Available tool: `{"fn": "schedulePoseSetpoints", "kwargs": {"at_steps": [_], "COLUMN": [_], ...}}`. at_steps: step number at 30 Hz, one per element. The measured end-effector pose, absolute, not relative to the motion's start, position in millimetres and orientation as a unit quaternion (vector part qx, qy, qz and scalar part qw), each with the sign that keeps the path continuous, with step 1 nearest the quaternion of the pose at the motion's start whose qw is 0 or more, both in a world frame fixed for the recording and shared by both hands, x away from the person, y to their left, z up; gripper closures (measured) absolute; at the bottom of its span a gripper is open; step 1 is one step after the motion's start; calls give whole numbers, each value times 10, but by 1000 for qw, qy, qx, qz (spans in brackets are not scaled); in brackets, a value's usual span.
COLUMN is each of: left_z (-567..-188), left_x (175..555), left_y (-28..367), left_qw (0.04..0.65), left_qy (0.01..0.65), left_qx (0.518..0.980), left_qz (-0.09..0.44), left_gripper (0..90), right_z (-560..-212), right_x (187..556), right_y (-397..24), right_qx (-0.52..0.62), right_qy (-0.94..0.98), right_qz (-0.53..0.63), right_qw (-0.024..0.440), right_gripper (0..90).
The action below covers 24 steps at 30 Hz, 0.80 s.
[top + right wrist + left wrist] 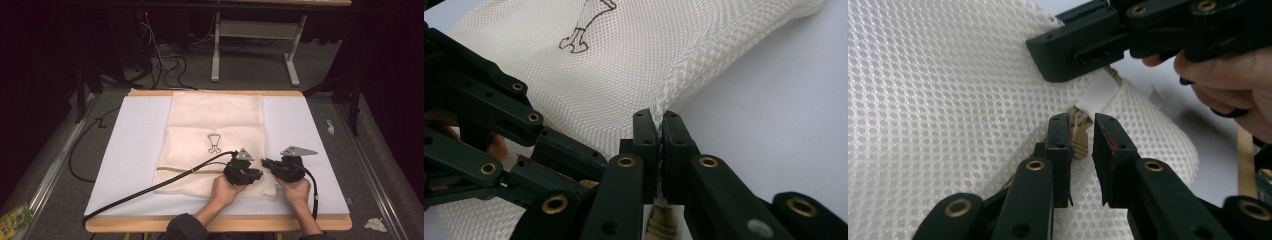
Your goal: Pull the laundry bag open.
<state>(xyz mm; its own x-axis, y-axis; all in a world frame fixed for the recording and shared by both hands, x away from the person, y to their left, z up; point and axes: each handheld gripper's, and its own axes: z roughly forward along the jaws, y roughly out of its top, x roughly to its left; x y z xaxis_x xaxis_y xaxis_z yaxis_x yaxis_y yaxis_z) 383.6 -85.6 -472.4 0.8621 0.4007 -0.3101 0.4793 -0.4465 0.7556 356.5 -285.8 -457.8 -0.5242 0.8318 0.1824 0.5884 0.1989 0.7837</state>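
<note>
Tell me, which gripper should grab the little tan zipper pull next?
Probably the left. The left gripper already has the tan zipper pull between its open jaws, while the right gripper is shut on the mesh bag edge, holding it.

I see my two black plastic hand-held grippers, the left gripper (243, 172) and the right gripper (285, 168), built from linked bars pinned with brass-coloured rivets. Each carries a grey three-cornered plate on top and trails a thick black cable. A dark sleeve (182, 227) covers my left forearm.
</note>
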Motion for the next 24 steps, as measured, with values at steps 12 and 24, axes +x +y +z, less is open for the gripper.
{"fn": "schedulePoseSetpoints", "kwargs": {"at_steps": [12, 24], "left_z": [-4714, -4688], "left_x": [3827, 3823], "left_y": [-854, -857], "left_qw": [451, 452], "left_qy": [255, 253], "left_qx": [855, 855], "left_qz": [-38, -33], "left_gripper": [861, 868], "right_z": [-4584, -4578], "right_x": [3567, 3570], "right_y": [-2857, -2880], "right_qx": [468, 468], "right_qy": [761, 761], "right_qz": [427, 427], "right_qw": [140, 136], "right_gripper": [883, 869]}}
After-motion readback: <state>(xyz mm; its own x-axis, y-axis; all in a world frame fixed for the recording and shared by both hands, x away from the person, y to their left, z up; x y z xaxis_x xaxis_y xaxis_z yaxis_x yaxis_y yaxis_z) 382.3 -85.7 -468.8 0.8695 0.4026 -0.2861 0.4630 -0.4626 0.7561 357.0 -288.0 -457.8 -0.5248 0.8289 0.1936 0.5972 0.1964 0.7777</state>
